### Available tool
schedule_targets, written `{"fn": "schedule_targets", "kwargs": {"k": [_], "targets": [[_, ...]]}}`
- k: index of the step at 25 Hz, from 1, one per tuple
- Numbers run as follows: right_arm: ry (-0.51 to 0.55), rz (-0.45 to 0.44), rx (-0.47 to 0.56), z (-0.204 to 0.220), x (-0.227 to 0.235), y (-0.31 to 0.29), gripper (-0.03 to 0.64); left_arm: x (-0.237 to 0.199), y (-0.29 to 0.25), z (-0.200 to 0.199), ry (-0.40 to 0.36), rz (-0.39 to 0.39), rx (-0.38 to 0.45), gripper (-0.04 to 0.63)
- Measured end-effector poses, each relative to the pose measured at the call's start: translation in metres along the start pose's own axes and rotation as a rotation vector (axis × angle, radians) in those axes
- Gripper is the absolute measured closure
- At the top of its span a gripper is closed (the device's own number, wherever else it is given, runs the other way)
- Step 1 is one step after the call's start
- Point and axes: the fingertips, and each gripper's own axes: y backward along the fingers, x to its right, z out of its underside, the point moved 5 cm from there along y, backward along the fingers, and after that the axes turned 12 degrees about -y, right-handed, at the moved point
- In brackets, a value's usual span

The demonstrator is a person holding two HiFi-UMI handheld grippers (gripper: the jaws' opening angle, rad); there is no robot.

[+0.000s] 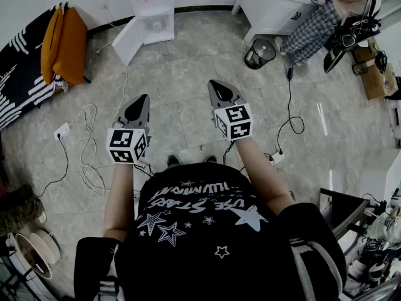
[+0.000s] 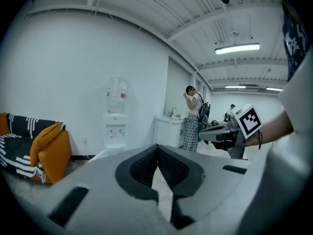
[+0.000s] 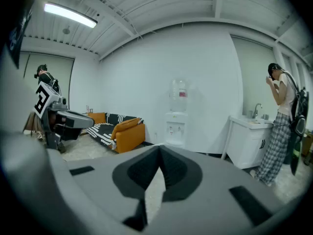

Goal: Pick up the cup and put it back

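Hovering over floor (image 1: 182, 86): left tongs (image 1: 141, 100) and right tongs (image 1: 215, 85) are pointing forward, side by side.
Tongs' state: both are clenching empty, tips touching.
Cup: no view is showing it; cannot tell where.

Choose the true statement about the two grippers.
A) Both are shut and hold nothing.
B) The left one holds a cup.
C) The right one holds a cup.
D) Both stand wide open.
A: in each gripper's own view, the jaws of the left gripper and of the right gripper meet at their tips with nothing between them.
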Motion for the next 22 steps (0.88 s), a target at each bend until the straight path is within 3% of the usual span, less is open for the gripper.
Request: {"fn": "schedule_targets", "kwargs": {"k": [5,14,22], "targets": [[0.000,-0.008,-0.012,0.000,-0.009,-0.012,0.611,-0.014,0.004,0.005,-0.013,-0.009,-0.019,0.586],[-0.051,-0.022,-0.008,0.013,-0.045,-0.039,0.612,-0.049,0.035,0.042,0.050,-0.018,-0.067,0.586],[-0.099,-0.007,0.013,0.013,-0.044,-0.056,0.611,-0.067,0.026,0.051,0.063,-0.014,-0.076,0.586]]}}
